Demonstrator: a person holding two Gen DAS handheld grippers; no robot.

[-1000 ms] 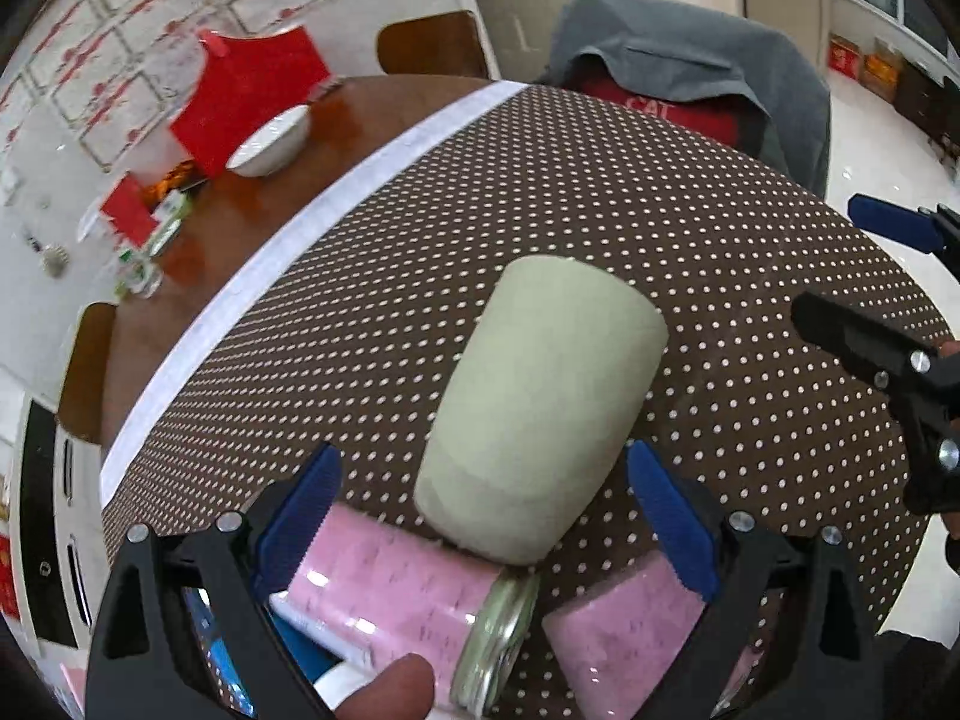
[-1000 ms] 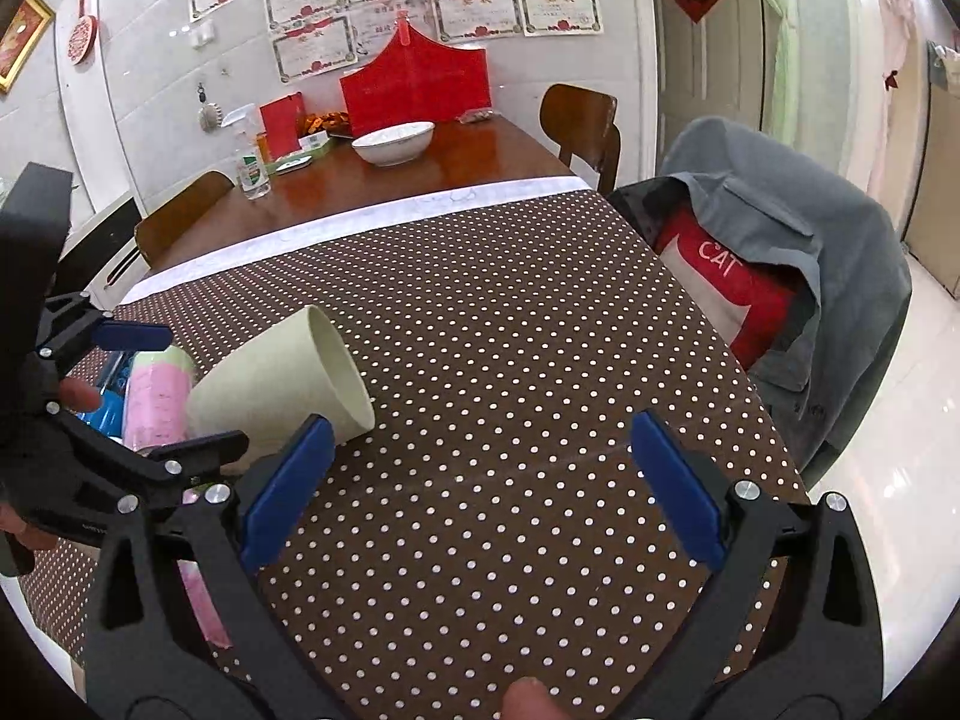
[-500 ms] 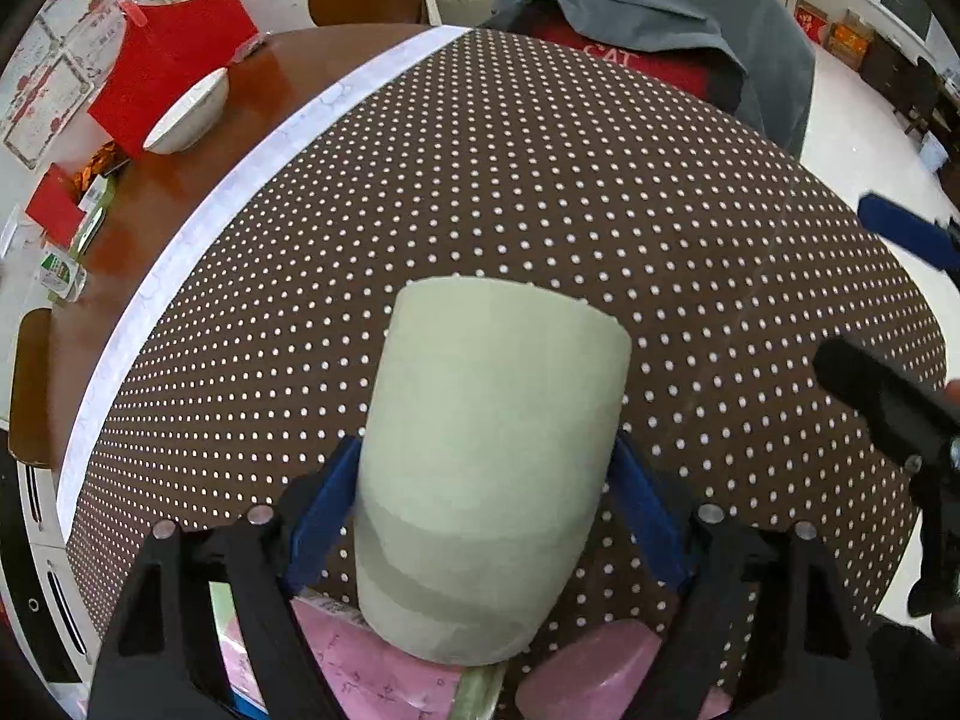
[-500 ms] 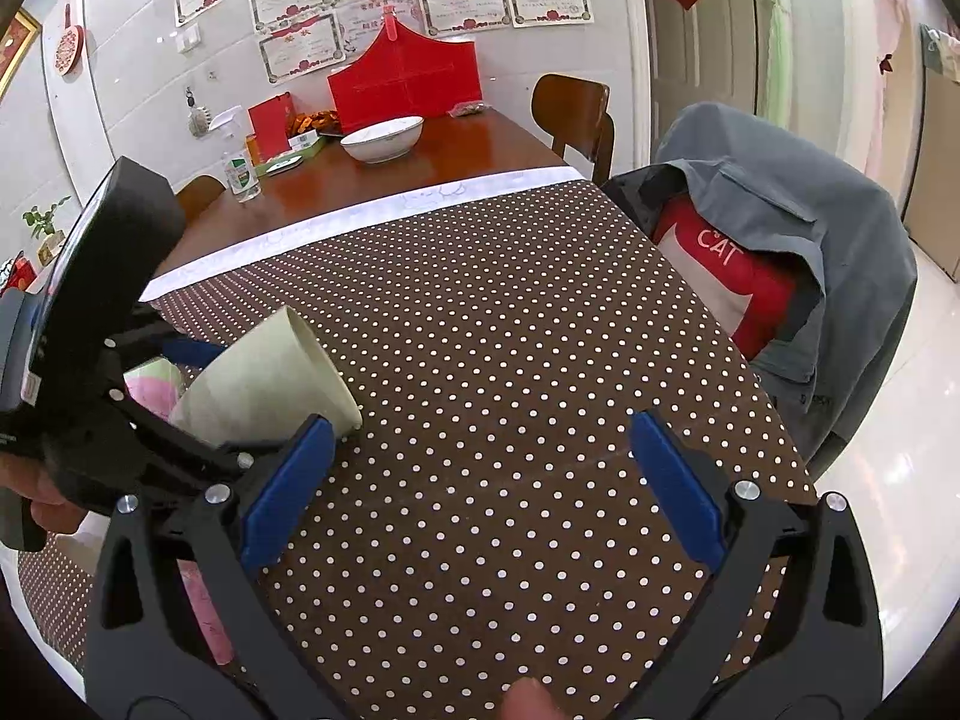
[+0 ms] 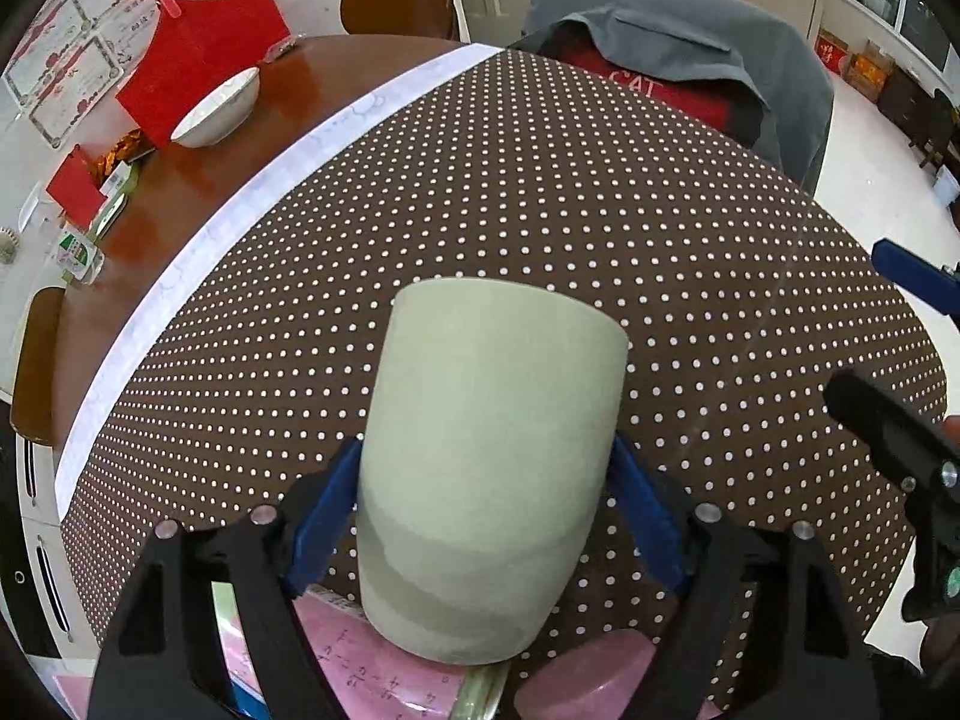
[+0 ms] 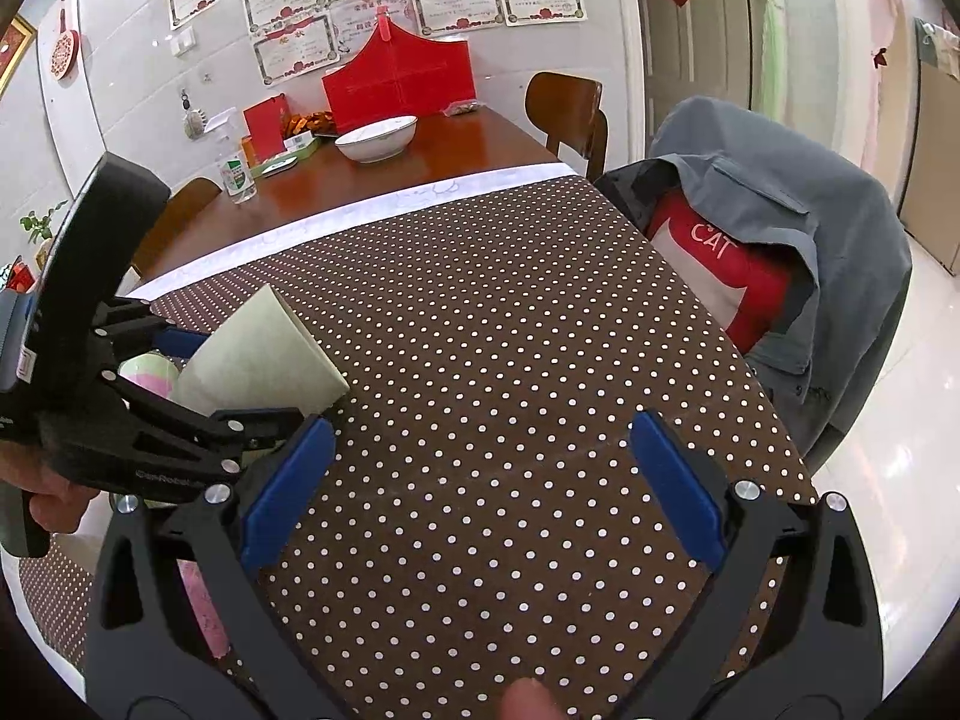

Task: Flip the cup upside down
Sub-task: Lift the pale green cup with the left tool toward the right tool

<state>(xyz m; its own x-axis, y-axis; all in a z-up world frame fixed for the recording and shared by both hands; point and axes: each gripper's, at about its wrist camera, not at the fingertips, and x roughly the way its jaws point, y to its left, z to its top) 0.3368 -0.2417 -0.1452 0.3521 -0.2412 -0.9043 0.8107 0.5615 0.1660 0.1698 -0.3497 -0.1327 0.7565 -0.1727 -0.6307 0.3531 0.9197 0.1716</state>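
A pale green cup (image 5: pixel 489 450) is gripped between the blue pads of my left gripper (image 5: pixel 486 510), which is shut on its sides near the base. The cup is tilted, its mouth pointing away from the camera and down toward the dotted brown tablecloth (image 5: pixel 600 228). In the right wrist view the cup (image 6: pixel 264 360) shows at the left, held by the left gripper with its rim near the cloth. My right gripper (image 6: pixel 480 480) is open and empty above the cloth, to the right of the cup.
Pink packages (image 5: pixel 384 660) lie under the cup at the near table edge. A white bowl (image 6: pixel 376 138) and red stand (image 6: pixel 399 81) sit on the bare wooden far end. A chair with a grey jacket (image 6: pixel 780 228) stands at the right.
My left gripper closed on the cup and lifted it off the pink packages, tilting its mouth forward and down. The right gripper barely moved.
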